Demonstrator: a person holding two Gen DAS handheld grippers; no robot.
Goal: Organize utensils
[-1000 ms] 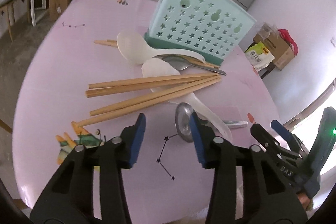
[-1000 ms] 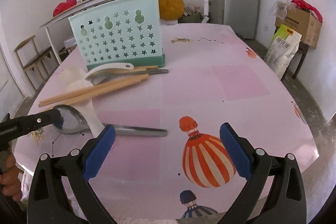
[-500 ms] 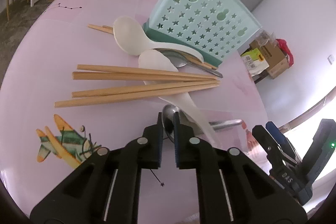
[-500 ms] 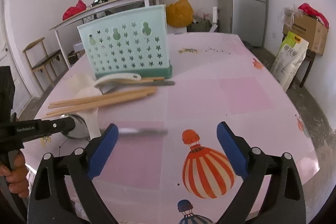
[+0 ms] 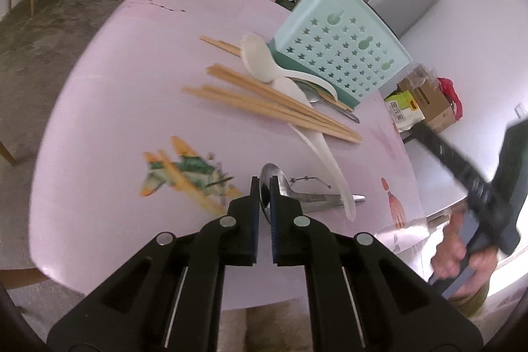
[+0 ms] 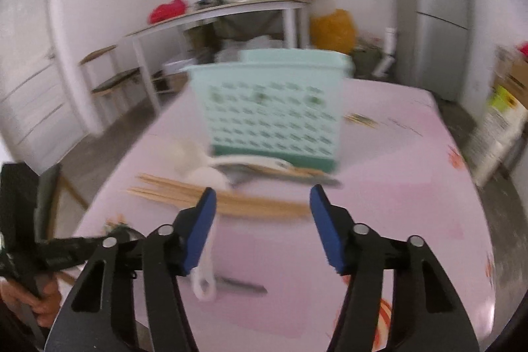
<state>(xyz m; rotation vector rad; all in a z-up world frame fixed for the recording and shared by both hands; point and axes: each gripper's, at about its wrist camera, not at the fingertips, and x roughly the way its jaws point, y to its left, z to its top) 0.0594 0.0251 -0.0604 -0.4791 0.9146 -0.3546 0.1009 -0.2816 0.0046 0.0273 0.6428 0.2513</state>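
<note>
Clamping the metal spoon (image 5: 275,187) near the table's (image 5: 109,108) front edge, your left gripper (image 5: 264,187) grips its bowl; your right gripper (image 6: 262,203) is closing on nothing, before the mint caddy (image 5: 340,55), contents hidden.

No legible text anywhere.
</note>
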